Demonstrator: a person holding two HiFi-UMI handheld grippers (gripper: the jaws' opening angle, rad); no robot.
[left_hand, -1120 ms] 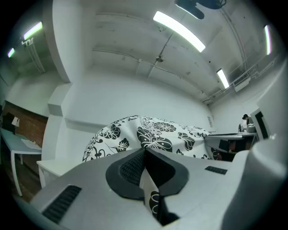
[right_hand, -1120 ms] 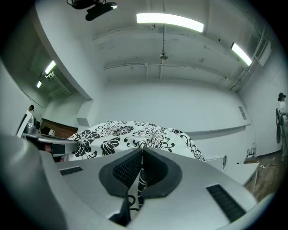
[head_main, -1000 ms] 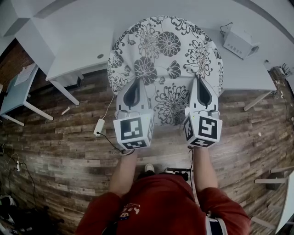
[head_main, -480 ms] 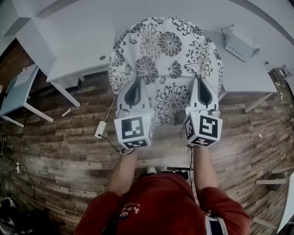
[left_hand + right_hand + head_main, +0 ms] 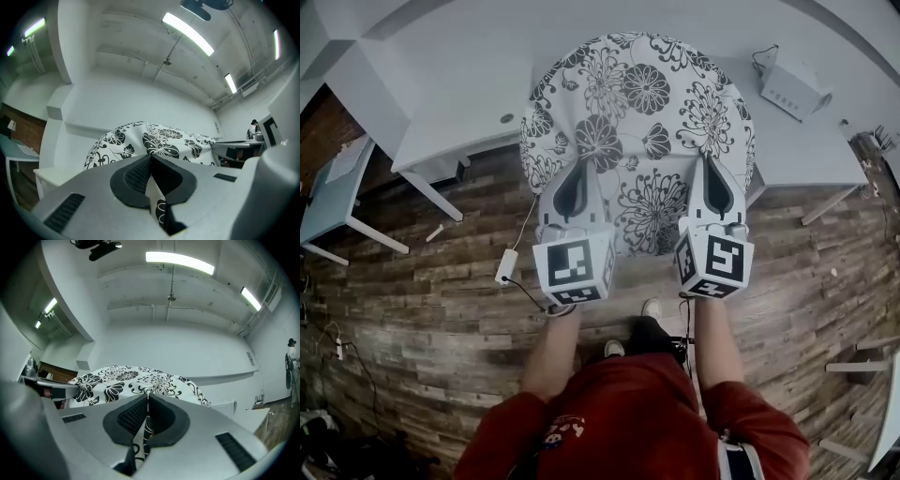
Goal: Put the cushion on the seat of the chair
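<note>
Over the floor (image 5: 441,281), by the tabletop (image 5: 459,84), you hold the cushion (image 5: 642,103) by its near edge, with left tongs (image 5: 150,164) and right tongs (image 5: 147,404) each clamped on fabric. Looks like the carry step. No chair in view, so next find its seat and lower the cushion flat.

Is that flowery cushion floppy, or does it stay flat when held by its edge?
Probably soft, not limp: the cushion holds its round shape with only its near edge pinched by the left hand-held gripper and right hand-held gripper. Likely light, since two edge pinches seem to carry it. Its fabric creases between the jaws, so it may sag.
</note>
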